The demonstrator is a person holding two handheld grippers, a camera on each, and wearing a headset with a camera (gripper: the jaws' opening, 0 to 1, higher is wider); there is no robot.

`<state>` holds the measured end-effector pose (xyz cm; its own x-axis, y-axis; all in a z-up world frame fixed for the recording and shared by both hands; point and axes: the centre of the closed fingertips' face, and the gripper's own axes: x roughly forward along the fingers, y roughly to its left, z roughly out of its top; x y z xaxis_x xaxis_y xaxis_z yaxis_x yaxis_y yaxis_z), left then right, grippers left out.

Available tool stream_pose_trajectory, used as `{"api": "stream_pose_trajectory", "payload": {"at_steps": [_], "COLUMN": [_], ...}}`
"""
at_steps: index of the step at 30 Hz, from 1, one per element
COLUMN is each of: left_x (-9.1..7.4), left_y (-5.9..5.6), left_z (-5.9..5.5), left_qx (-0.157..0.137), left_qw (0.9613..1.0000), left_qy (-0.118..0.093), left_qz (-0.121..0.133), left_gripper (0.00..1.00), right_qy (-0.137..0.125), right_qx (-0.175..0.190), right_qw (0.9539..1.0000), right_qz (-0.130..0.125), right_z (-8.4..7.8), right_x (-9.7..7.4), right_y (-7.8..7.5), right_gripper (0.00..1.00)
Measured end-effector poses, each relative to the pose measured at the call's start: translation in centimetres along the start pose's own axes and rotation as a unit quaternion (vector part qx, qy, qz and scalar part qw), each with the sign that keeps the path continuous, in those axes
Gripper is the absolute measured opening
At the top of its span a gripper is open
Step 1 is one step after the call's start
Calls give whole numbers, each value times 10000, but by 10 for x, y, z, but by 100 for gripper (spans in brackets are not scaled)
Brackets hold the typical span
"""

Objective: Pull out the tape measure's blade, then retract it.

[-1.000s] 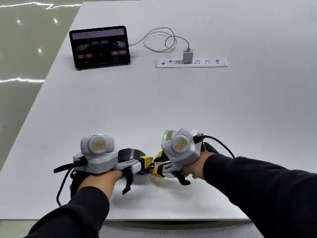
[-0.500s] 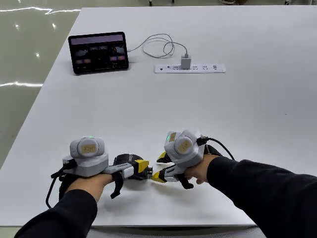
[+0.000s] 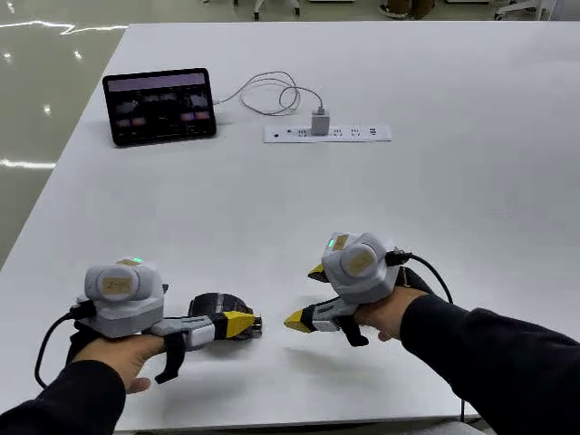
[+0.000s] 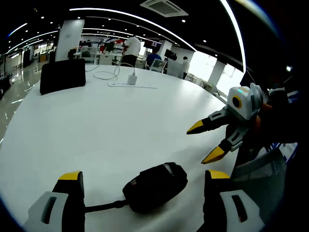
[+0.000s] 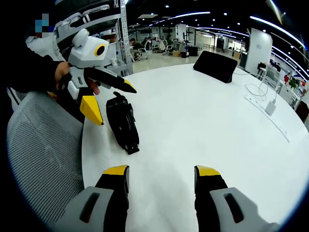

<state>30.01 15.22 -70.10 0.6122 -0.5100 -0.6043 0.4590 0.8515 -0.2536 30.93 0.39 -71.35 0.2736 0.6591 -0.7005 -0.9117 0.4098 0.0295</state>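
A black tape measure [image 3: 217,306] lies on the white table [image 3: 299,208] with no blade showing. In the left gripper view the tape measure [image 4: 155,186] rests between my left gripper's [image 4: 144,175] wide-apart jaws, untouched, a thin black strap trailing toward me. In the head view the left gripper [image 3: 237,317] sits just left of it. My right gripper [image 3: 306,295] hovers open a short way to the right, holding nothing. From the right gripper view [image 5: 161,170] the tape measure [image 5: 123,123] lies ahead, with the left gripper [image 5: 115,105] beside it. The right gripper [image 4: 199,146] also appears in the left gripper view.
At the far left of the table stands a dark tablet [image 3: 160,105]. A white power strip [image 3: 328,133] with a plugged charger and a looped cable [image 3: 267,91] lies behind the middle. The table's near edge [image 3: 272,419] runs just under my hands.
Both grippers have drawn apart from the tape measure, left one leftward, right one rightward. The tape measure now lies free on the table. The head camera has shifted.
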Motion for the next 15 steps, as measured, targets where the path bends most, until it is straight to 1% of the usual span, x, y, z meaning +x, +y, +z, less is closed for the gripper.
{"api": "stream_pose_trajectory", "payload": {"at_steps": [1,2,4,6,7,8,9,10,13,14,15], "left_x": [-4,-6,-13,-18,-20,-22,-25,-27,-29,-30,-29], "left_y": [3,4,6,11,12,13,13,12,12,13,14], "left_z": [1,1,0,-1,-1,0,3,4,2,-4,-5], "left_qx": [258,366,355,329,320,324,356,365,438,453,445], "left_qw": [9997,9993,9994,9995,9995,9994,9992,9991,9988,9988,9988], "left_qy": [5,-4,-22,-21,-17,-35,-128,-145,-100,45,32], "left_qz": [25,14,-14,-31,-64,-68,-96,-136,-172,-167,-185], "left_gripper": [100,100,100,100,100,100,100,100,100,100,100], "right_qy": [-47,-83,-168,-233,-250,-260,-292,-300,-301,-296,-289], "right_qx": [98,172,285,376,407,440,499,534,630,652,659], "right_qw": [9999,9997,9990,9983,9980,9976,9968,9965,9952,9951,9951], "right_qz": [-76,-130,-291,-386,-424,-475,-552,-569,-678,-679,-683], "right_z": [-4,-6,-12,-17,-20,-22,-26,-28,-38,-42,-44], "right_x": [-7,-12,-23,-35,-39,-43,-49,-53,-65,-69,-72], "right_y": [-5,-8,-16,-22,-24,-26,-30,-32,-37,-37,-37], "right_gripper": [50,51,51,52,53,54,54,55,56,57,58]}}
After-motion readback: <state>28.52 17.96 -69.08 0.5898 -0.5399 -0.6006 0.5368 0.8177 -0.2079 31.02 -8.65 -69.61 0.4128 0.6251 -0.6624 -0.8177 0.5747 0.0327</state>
